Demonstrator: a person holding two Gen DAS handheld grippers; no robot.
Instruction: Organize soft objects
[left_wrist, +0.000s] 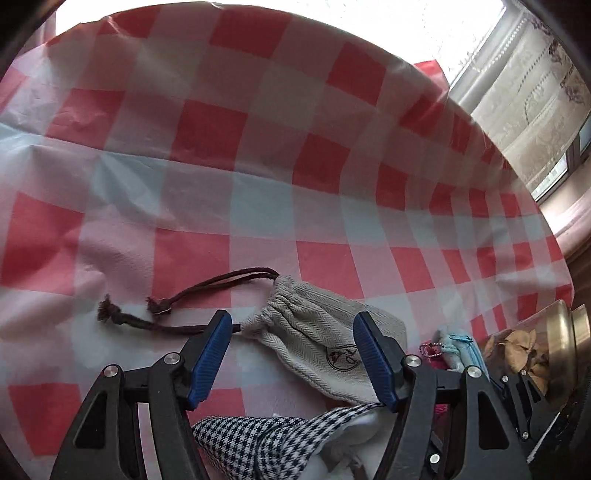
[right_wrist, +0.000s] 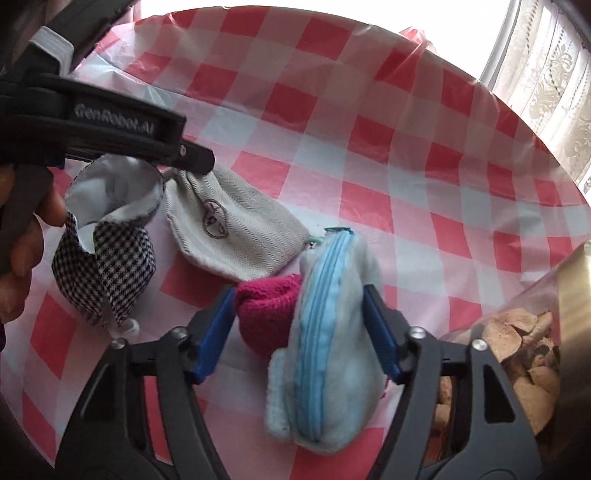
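A table (left_wrist: 258, 122) covered in a red-and-white checked cloth carries a cluster of soft things near its front edge.

The left gripper (left_wrist: 291, 354) hangs over a grey drawstring pouch (left_wrist: 317, 332) with its jaws spread. The pouch's gathered neck lies between the blue pads, but the pads do not press on it. The pouch's dark cord (left_wrist: 177, 299) trails off to the left across the cloth. A houndstooth bag (left_wrist: 258, 439) with a white lining sits just in front of the pouch, under that gripper's frame.

The right gripper (right_wrist: 299, 332) straddles a pale blue zip case (right_wrist: 325, 350) that stands on edge, zip facing up. The right pad touches the case's side. A pink knitted piece (right_wrist: 266, 306) lies between the left pad and the case, touching the case. Whether the jaws actually pinch the pair I cannot tell.

In the right wrist view the houndstooth bag (right_wrist: 107, 266) sits left of the pouch (right_wrist: 229, 229), its mouth open, with a hand (right_wrist: 22, 240) on the left gripper's handle beside it. Toward the table's right edge stands a clear jar (right_wrist: 517, 343) of dried brown pieces with a brass-coloured lid (left_wrist: 561, 354). A curtained window (left_wrist: 528, 122) is behind the table.
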